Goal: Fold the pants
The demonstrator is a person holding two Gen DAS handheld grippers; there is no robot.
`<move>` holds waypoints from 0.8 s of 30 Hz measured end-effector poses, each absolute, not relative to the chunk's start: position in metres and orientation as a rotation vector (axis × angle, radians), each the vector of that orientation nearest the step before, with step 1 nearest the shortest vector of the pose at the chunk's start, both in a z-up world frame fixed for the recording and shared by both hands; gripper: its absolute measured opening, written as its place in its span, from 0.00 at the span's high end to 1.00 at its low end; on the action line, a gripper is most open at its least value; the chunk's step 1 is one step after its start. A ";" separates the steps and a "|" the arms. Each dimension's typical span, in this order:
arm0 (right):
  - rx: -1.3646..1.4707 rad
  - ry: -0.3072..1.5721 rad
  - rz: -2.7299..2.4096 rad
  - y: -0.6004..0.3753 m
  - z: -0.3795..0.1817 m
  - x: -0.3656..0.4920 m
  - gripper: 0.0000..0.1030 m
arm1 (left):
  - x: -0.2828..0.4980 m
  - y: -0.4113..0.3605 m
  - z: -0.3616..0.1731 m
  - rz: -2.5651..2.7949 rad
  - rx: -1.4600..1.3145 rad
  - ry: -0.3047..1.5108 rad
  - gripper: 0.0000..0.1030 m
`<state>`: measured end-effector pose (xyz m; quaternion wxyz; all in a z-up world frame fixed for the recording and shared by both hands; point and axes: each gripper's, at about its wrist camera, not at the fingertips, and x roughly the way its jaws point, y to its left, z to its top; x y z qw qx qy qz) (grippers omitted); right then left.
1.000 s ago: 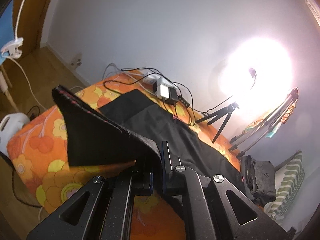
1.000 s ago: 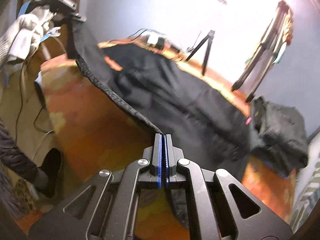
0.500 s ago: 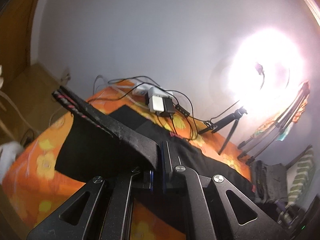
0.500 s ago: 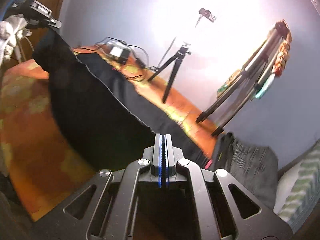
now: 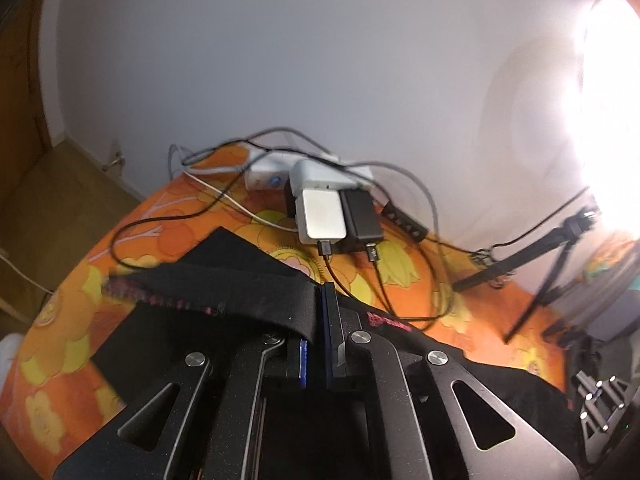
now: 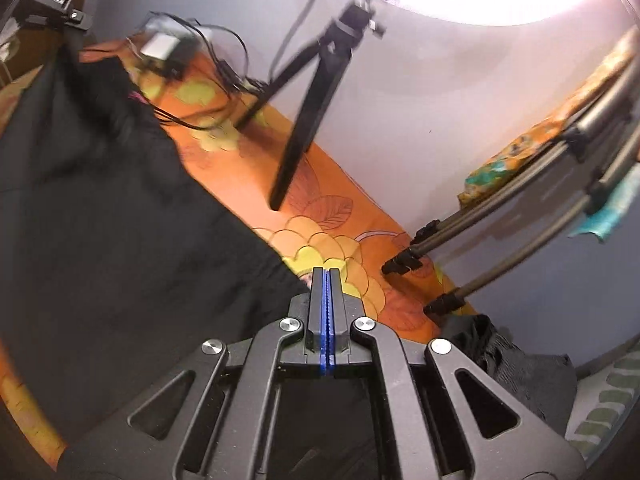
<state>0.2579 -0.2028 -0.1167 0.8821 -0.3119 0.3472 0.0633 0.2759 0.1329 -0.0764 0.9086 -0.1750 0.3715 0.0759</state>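
Black pants lie spread over an orange flowered cover. My left gripper is shut on the pants' hem edge, which has pink stitching and drapes left across the left finger. My right gripper is shut at the pants' right edge; the cloth between its pads is hidden. The left gripper also shows far up left in the right wrist view, holding the cloth up.
A white charger, a black adapter and tangled cables lie at the cover's far edge by the wall. A small black tripod stands there. Larger tripod legs and a dark bag are at the right.
Both grippers have carried the pants edge forward toward the wall. The chargers and tripod are now much closer, and the lifted cloth lies lower over the rest of the pants.
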 end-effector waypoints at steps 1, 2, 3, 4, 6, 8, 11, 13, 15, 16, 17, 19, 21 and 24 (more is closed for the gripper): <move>-0.642 0.741 0.131 -0.205 -0.123 0.269 1.00 | 0.284 0.130 -0.083 0.165 -0.345 0.778 0.96; -0.634 0.755 0.134 -0.206 -0.127 0.274 1.00 | 0.290 0.126 -0.089 0.169 -0.330 0.787 0.96; -0.618 0.772 0.145 -0.209 -0.130 0.279 1.00 | 0.296 0.124 -0.094 0.171 -0.324 0.794 0.96; -0.585 0.798 0.170 -0.214 -0.133 0.283 1.00 | 0.300 0.123 -0.099 0.170 -0.322 0.800 0.96; -0.511 0.831 0.211 -0.230 -0.134 0.285 1.00 | 0.305 0.122 -0.104 0.164 -0.322 0.807 0.96; -0.455 0.866 0.263 -0.250 -0.133 0.277 0.94 | 0.303 0.121 -0.105 0.158 -0.308 0.804 0.96; -0.371 0.912 0.332 -0.286 -0.129 0.261 0.62 | 0.300 0.123 -0.104 0.152 -0.293 0.799 0.96; -0.311 0.917 0.372 -0.309 -0.126 0.254 0.50 | 0.297 0.125 -0.101 0.146 -0.287 0.796 0.96; -0.286 0.931 0.427 -0.321 -0.125 0.250 0.49 | 0.294 0.127 -0.099 0.145 -0.281 0.794 0.96; -0.290 0.939 0.444 -0.322 -0.126 0.250 0.47 | 0.293 0.127 -0.099 0.147 -0.275 0.795 0.96; -0.295 0.947 0.464 -0.320 -0.129 0.252 0.46 | 0.293 0.127 -0.098 0.150 -0.269 0.797 0.96; -0.313 0.976 0.507 -0.311 -0.137 0.259 0.45 | 0.290 0.129 -0.097 0.156 -0.272 0.797 0.96; -0.372 0.987 0.520 -0.297 -0.146 0.268 0.45 | 0.287 0.130 -0.095 0.157 -0.276 0.794 0.96; -0.426 1.023 0.536 -0.280 -0.161 0.280 0.44 | 0.285 0.129 -0.091 0.166 -0.266 0.792 0.96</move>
